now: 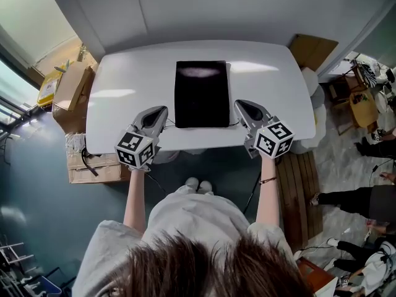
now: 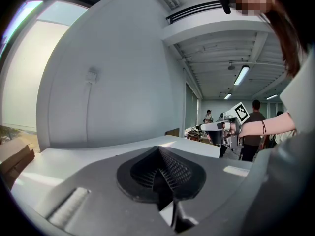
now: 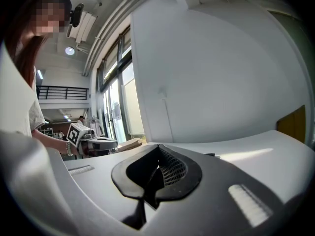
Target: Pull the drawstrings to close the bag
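Both claws are closed, pads pressed together. The left gripper (image 1: 162, 111) is just left of the black bag (image 1: 202, 94), and the right gripper (image 1: 240, 106) is just right of it. Whether they pinch a cord I cannot tell; thin drawstrings (image 1: 170, 126) come out at the bag's near corners toward them. The forearms (image 1: 135, 193) reach forward, almost level, over the near edge of the white table (image 1: 124, 73). The bag lies flat in the middle of it. Cardboard boxes (image 1: 71, 88) stand left of the table.
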Demonstrator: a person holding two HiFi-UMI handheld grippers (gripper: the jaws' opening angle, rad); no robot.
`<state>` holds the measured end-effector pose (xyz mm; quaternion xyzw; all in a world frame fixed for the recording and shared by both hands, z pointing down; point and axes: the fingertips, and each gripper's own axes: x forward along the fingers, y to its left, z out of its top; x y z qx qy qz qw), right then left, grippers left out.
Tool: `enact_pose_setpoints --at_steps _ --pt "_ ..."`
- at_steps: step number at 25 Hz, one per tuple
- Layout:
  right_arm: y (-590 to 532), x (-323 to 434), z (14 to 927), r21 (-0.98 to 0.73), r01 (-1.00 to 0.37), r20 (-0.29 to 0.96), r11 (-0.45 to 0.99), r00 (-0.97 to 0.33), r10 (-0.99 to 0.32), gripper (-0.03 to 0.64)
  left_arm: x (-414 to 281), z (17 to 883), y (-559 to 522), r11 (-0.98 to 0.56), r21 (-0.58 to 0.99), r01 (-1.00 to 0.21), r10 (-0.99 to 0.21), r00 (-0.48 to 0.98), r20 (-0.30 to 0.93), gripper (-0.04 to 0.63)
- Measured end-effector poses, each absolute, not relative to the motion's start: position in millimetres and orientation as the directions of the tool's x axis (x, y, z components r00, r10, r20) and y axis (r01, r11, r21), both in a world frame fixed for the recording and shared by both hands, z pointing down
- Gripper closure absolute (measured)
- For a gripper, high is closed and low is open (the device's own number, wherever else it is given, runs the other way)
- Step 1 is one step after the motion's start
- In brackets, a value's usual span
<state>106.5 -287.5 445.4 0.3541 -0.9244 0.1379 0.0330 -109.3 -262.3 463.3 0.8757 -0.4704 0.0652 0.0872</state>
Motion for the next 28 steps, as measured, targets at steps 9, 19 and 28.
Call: enact_pose_setpoints --at_steps 9,19,28 --pt "-291.9 107.5 474.9 -0.272 -0.626 0.237 0.731 -0.780 -0.579 0.603 -102.3 491.3 -272.8 -0.571 0.088 -0.816 -0.775 0.571 0.272 0.600" --pt "-301.5 113.2 517.7 -0.280 -0.606 0.371 0.744 -0.783 -0.499 0.603 -98.7 529.4 -278.3 -0.582 0.054 -0.812 -0.743 0.557 0.372 0.598" --pt "-296.4 121.1 561.8 -0.253 -0.606 0.486 0.754 -0.754 -0.442 0.603 -96.8 571.6 -273.9 -0.637 0.019 -0.770 -0.668 0.564 0.486 0.598"
